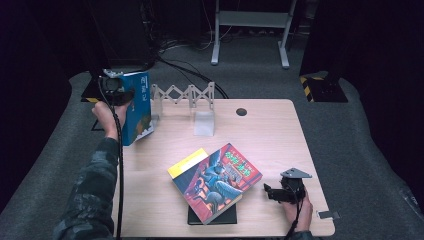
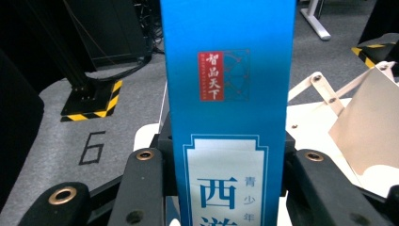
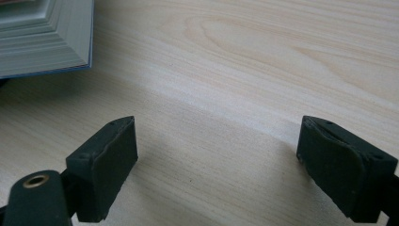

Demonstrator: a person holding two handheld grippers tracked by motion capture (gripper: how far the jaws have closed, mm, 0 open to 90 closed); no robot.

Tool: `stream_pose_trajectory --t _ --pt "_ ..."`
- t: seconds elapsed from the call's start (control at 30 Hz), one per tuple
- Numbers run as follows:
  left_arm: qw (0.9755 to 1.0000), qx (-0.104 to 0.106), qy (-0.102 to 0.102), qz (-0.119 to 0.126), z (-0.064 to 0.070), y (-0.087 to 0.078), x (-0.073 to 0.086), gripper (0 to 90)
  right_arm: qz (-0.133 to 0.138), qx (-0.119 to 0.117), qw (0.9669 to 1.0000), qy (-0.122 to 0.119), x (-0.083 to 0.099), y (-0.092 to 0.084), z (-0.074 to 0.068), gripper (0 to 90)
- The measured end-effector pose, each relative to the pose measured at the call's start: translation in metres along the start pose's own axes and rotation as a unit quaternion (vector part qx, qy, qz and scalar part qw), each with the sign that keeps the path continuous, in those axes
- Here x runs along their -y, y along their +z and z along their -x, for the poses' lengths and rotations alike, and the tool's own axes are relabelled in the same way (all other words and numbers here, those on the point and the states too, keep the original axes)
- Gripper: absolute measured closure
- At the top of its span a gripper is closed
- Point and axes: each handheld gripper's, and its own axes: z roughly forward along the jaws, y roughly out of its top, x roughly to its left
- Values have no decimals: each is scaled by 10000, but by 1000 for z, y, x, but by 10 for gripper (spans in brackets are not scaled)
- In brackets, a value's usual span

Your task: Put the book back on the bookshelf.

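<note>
My left gripper (image 1: 116,92) is shut on a blue book (image 1: 137,107), held upright at the table's far left edge. In the left gripper view the blue spine (image 2: 228,113) stands between the two black jaws, with a red label and white panel on it. A stack of books lies at the front middle: a colourful illustrated book (image 1: 220,180) on top, a yellow-edged one (image 1: 186,163) and a black one (image 1: 212,218) beneath. My right gripper (image 1: 270,192) rests open on the table right of the stack. In the right gripper view its pads (image 3: 106,162) stand wide apart over bare wood.
A white folding book rack (image 1: 187,96) with a clear divider (image 1: 204,122) stands at the back of the wooden table (image 1: 270,135). A cable hole (image 1: 241,111) sits at the back right. Dark stands and cables crowd the grey floor behind the table.
</note>
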Motion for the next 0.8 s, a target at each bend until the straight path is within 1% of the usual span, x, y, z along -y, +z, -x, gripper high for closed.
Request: stream_pose_trajectory --t 0.07,0.1,0.13,0.17,0.3,0.33,0.37,0.4,0.53,0.57,0.63,0.7,0.8 --pt "10000 36 65 -3 1 -3 3 612 0 4 10000 0 0 0 0 123" --pt "10000 36 65 -3 1 -3 3 611 -2 5 10000 -1 0 0 0 123" --pt "9999 62 128 -3 3 -7 5 611 -1 5 10000 -2 0 0 0 123" --pt "9999 96 138 11 3 -9 7 611 -2 5 10000 -6 0 0 0 123" --pt "9998 167 130 9 4 -18 13 611 -13 13 10000 18 0 0 -1 123" --pt "9998 173 140 -9 4 -20 14 610 4 11 10000 -64 0 0 0 123" --pt "9998 173 140 -9 4 -20 14 610 3 14 10000 -68 0 0 0 124" --pt "9997 228 91 -60 2 -24 16 609 2 18 10000 -70 0 0 0 124" --pt "9995 265 153 -108 -1 -33 23 608 -2 12 10000 -29 0 0 0 124" --pt "9995 265 153 -108 -1 -33 23 608 -2 12 10000 -29 0 0 0 124" --pt "9993 312 138 -152 -3 -40 28 607 -2 13 10000 -31 0 0 0 125" --pt "9993 322 147 -138 -4 -42 30 607 -3 13 10000 -36 0 0 0 125" --pt "9989 366 216 -219 -5 -52 39 606 -17 24 10000 -8 0 0 -1 126"
